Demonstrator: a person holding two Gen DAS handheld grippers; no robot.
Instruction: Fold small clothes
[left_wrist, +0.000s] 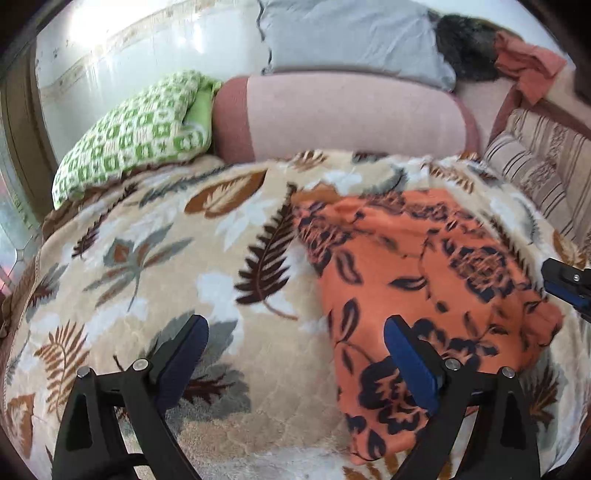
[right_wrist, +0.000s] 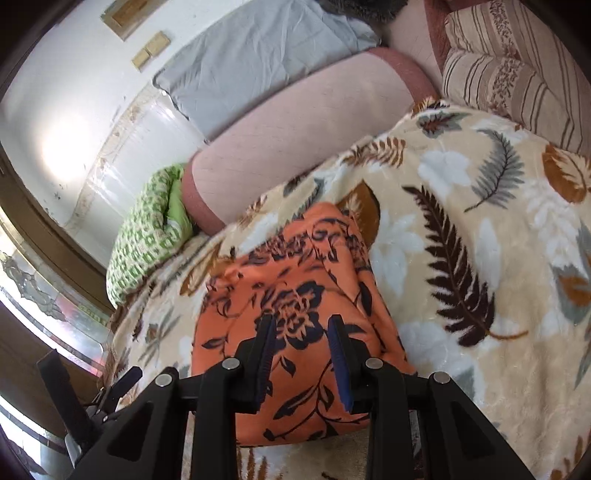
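- right gripper (right_wrist: 301, 332): jaws narrow, a gap between the blue pads, nothing clamped; hovers over the near part of the orange floral garment (right_wrist: 295, 314), contact with the cloth can't be told
- left gripper (left_wrist: 295, 350): jaws wide apart, empty; left finger over bare blanket, right finger over the garment's left edge
- right gripper's tip pokes in at the right edge of the left wrist view, by the garment's right side
- orange floral garment: lies flat on the leaf-print blanket (left_wrist: 147, 258), a rough folded rectangle, dark flower print, slight wrinkles at far end
- blanket: beige with brown and grey fern leaves, covers the bed
- far side: pink bolster (left_wrist: 351, 114) across the bed, grey pillow (left_wrist: 351, 37) behind it
- far left: green checked pillow (left_wrist: 129, 133) against the white wall (left_wrist: 147, 44)
- far right: striped cushion (left_wrist: 535, 162); reddish cloth (left_wrist: 528, 62) beyond
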